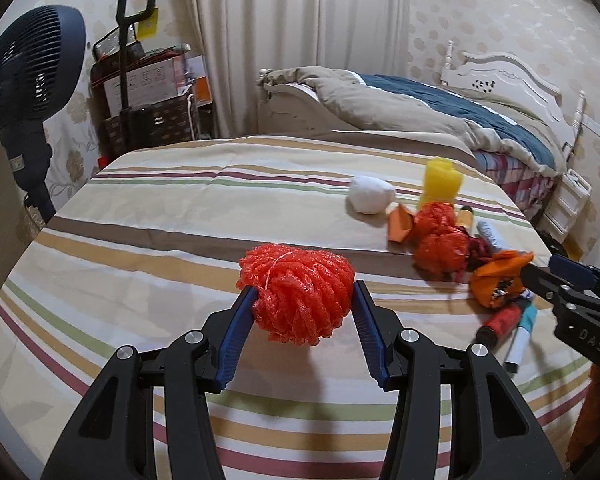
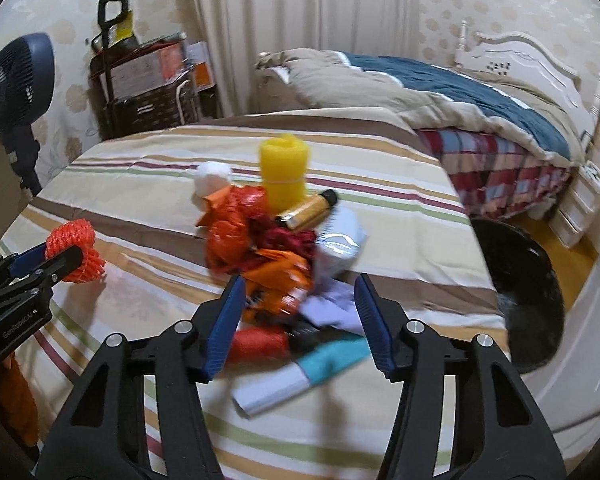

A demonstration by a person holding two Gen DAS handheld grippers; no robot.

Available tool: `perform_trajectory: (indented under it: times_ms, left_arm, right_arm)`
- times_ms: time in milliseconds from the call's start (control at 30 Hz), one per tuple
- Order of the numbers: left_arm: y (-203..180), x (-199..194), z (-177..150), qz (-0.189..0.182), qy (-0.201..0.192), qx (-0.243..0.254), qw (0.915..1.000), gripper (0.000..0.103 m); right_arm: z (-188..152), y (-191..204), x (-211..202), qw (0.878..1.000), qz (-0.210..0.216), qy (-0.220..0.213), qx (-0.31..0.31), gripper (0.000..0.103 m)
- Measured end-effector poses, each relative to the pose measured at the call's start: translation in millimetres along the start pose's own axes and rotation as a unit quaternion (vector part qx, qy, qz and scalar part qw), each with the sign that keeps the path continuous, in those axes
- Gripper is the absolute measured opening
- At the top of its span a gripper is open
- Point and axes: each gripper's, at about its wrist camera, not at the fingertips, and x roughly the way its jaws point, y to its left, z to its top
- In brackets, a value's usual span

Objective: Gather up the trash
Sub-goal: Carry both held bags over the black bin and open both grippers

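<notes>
Lettering "DAS" readable on the black body of the right hand-held gripper [image 1: 538, 276] where it enters the left wrist view; faint print on the left hand-held gripper [image 2: 70, 254] in the right wrist view, too small to read with confidence.

Bedroom with pale floral wallpaper and a cream pleated curtain [image 1: 296, 40]. At far left a dark blue fan [image 1: 32, 68], then a black trolley [image 1: 134, 92] stacked with boxes, writing on them illegible. In the middle a bed with a striped sheet [image 1: 160, 216] in cream, brown, green and maroon. Further right a second bed with a tan and blue duvet [image 1: 432, 108] and a white carved headboard [image 1: 512, 80]. Beside the bed at right, a black bin [image 2: 528, 276] on the floor.

Left hand-held gripper [image 1: 304, 292] low over the sheet, blue pads closed against both sides of the orange foam net [image 1: 298, 292], grasping it. Right of it a heap of trash: white wad [image 1: 370, 194], yellow foam roll [image 1: 440, 180], orange wrappers [image 1: 440, 240], gold cylinder [image 2: 308, 210], red cylinder [image 2: 258, 344], white and teal tube [image 2: 300, 376], somewhat blurred.

Right hand-held gripper [image 2: 300, 312] released, jaws spread wide on either side of the near edge of the heap, gripping nothing
</notes>
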Motion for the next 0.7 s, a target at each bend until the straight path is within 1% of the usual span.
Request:
perform_trajectory:
  times_ms: [100, 133, 200, 233, 367, 567, 667, 700]
  left_arm:
    - [2.2, 1.3, -0.8, 0.001, -0.001, -0.001, 1.0, 0.05]
    - [2.9, 2.2, -0.8, -0.001, 0.0, -0.001, 1.0, 0.05]
    - [3.6, 3.4, -0.8, -0.004, 0.001, -0.003, 1.0, 0.05]
    - [3.5, 4.1, -0.6, -0.006, 0.001, -0.003, 1.0, 0.05]
    - [1.5, 4.4, -0.3, -0.013, 0.0, -0.003, 0.9999, 0.05]
    - [-4.7, -5.9, 3.6, -0.021, -0.015, -0.001, 0.9997, 0.05]
    - [-10.3, -12.6, 6.3, -0.027, -0.024, 0.0, 0.9993, 0.05]
    - [-13.8, -15.4, 7.4, -0.031, -0.028, 0.002, 0.9991, 0.05]
  right_arm:
    - [1.6, 8.1, 14.5, 1.0, -0.003, 0.013, -0.007, 0.053]
    - [1.6, 9.5, 18.9, 1.0, -0.005, 0.018, -0.009, 0.047]
    - [0.1, 11.9, 26.6, 0.999, -0.007, 0.031, -0.015, 0.039]
    - [-0.5, 12.6, 28.1, 0.999, -0.005, 0.033, -0.014, 0.039]
    - [0.2, 14.9, 24.0, 1.0, -0.003, 0.022, -0.017, 0.034]
    - [6.1, 10.2, 2.0, 1.0, 0.002, -0.006, -0.009, 0.033]
    - [8.4, 3.2, -15.2, 1.0, -0.004, -0.024, -0.009, 0.033]
    - [8.5, -2.9, -23.0, 0.999, -0.011, -0.033, -0.007, 0.033]
